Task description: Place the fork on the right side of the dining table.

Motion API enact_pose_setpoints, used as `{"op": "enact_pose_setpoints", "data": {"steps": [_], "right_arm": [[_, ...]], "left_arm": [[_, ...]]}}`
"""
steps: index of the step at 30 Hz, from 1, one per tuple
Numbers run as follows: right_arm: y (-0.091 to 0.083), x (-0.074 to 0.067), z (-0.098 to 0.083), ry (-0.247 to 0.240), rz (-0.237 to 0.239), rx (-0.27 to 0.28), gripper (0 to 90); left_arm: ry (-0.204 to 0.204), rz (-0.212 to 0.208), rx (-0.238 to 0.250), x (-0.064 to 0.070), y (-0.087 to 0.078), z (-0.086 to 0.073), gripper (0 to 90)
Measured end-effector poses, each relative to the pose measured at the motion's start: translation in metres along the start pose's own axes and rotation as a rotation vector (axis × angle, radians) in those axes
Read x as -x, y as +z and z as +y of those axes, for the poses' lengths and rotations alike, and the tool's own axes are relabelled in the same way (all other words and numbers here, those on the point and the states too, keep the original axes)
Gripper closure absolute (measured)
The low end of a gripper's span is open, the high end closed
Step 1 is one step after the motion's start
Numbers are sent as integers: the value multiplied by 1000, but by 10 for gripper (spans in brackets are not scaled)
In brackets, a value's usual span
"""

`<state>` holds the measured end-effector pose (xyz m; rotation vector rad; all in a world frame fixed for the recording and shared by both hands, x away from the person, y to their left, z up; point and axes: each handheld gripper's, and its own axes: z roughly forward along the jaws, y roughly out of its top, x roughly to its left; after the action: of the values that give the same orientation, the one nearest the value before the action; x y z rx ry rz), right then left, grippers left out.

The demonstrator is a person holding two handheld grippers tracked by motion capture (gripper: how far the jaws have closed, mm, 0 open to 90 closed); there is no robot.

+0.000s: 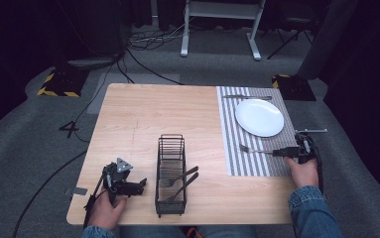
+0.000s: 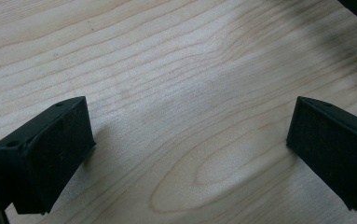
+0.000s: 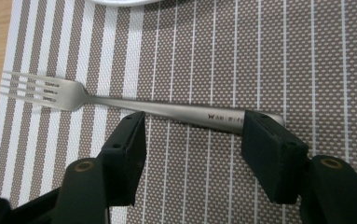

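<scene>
dark room with grey carpet, pale wood worktop (image 1: 138,114) in the middle. fork (image 3: 120,100) lying flat on the striped placemat (image 1: 229,148), just below the white plate (image 1: 259,117), tines pointing toward the bare wood. right gripper (image 3: 192,140) down at the handle end, fingers (image 3: 269,154) parted, handle lying across their tips, no squeeze visible, so not gripped. left gripper (image 2: 185,149) parked over bare wood by the wire cutlery rack (image 1: 170,173), fingers spread wide, nothing between.

probably light and stiff, but smooth steel and thin, so likely slippery and apt to pivot if pinched near the very end. better bite mid-handle, across the flat faces. lies flush on woven mat, so little to get under. near the mat's front edge and worktop's right edge; plenty of open wood leftward, rack already holding two forks (image 1: 180,181).
</scene>
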<state>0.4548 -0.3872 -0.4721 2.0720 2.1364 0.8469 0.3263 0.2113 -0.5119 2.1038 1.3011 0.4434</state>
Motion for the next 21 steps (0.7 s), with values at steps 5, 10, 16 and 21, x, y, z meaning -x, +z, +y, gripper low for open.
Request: {"op": "enact_pose_setpoints", "data": {"steps": [5, 10, 16, 21], "right_arm": [[3, 1, 3, 6, -1, 30, 402], [7, 1, 8, 14, -4, 60, 401], [11, 1, 11, 17, -4, 99, 382], [7, -4, 11, -10, -19, 98, 397]], "left_arm": [[0, 0, 0, 0, 0, 0, 4], [0, 0, 0, 0, 0, 0, 4], [0, 1, 1, 0, 0, 0, 4], [0, 1, 1, 0, 0, 0, 4]]}}
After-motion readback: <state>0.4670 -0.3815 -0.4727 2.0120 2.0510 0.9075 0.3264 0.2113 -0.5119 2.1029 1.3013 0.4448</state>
